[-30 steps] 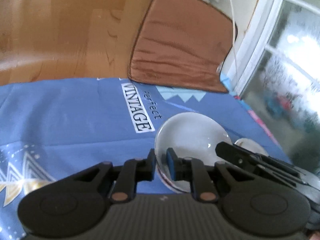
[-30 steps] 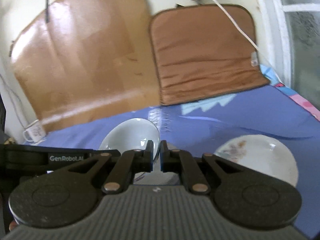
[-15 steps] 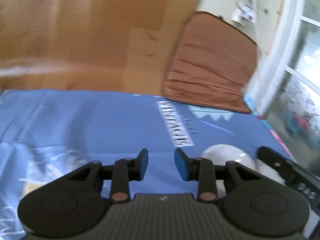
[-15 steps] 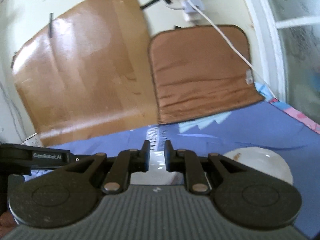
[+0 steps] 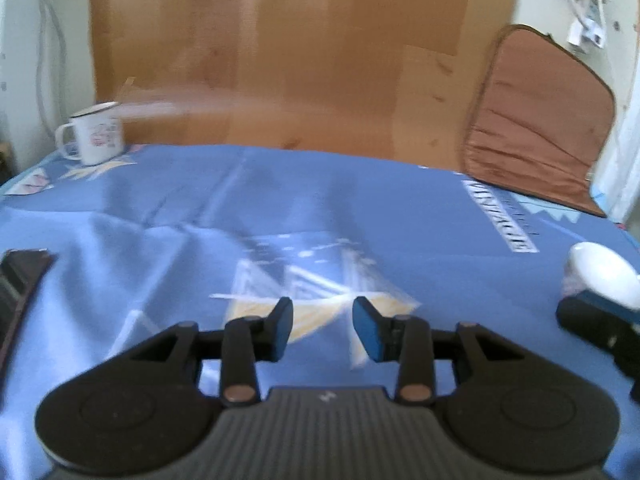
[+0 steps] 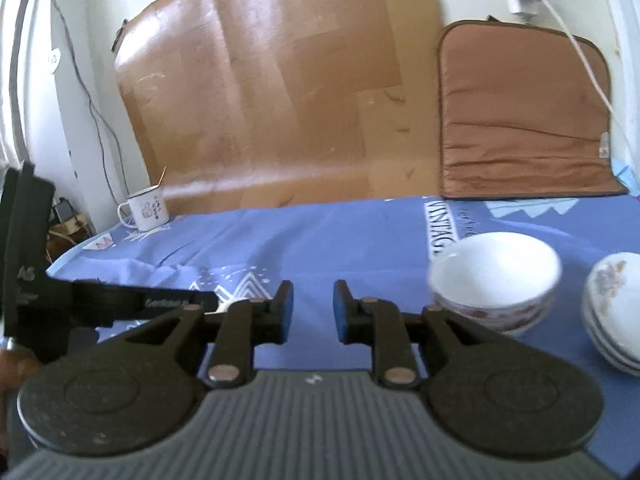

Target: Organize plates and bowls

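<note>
blue cloth [image 6: 320, 240] covers the desk, with a bowl stack [image 6: 494, 280] and just beside it a plate stack [image 6: 612, 304] at its right end, and an enamel mug [image 6: 146, 210] far back left. left tongs [image 5: 322, 328] and right tongs [image 6: 313, 312] both gape apart and hold nothing. risk: the bowls look nested slightly crooked (blurry, hard to be sure), so a bump from the right tongs could tip or slide them into the plates.

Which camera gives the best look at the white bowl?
The right wrist view: the white bowl shows whole, upright on the blue cloth, beside stacked plates. The left wrist view shows only part of it at the right edge.
</note>
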A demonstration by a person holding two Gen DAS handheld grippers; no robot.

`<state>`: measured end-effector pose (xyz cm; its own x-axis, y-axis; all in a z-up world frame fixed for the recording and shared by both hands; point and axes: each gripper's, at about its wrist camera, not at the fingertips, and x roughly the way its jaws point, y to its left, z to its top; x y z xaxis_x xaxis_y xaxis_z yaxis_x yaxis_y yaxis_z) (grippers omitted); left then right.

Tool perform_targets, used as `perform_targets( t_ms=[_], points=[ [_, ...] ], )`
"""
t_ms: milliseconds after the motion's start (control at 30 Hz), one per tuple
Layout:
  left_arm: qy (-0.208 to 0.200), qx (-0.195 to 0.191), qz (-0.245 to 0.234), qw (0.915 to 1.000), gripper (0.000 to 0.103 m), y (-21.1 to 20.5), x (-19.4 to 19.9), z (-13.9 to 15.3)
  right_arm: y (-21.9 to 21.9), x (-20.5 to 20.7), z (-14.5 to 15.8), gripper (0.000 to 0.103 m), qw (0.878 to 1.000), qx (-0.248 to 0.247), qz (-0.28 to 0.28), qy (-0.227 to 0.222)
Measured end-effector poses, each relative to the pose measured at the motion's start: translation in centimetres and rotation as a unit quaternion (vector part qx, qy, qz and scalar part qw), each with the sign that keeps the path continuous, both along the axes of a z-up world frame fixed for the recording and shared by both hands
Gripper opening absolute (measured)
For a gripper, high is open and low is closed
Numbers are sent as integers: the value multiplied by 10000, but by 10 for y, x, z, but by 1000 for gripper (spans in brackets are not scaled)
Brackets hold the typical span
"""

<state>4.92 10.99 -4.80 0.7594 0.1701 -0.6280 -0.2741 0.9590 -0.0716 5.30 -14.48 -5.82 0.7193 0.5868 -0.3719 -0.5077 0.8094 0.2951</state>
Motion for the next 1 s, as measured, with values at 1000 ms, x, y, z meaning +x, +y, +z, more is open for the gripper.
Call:
perform_targets(
  t_ms=[1000],
  points=[
    [-1121,-682,495,9901,49,72,-48,-18,50,27,-22,50,9970,403,-440,-502]
  ],
)
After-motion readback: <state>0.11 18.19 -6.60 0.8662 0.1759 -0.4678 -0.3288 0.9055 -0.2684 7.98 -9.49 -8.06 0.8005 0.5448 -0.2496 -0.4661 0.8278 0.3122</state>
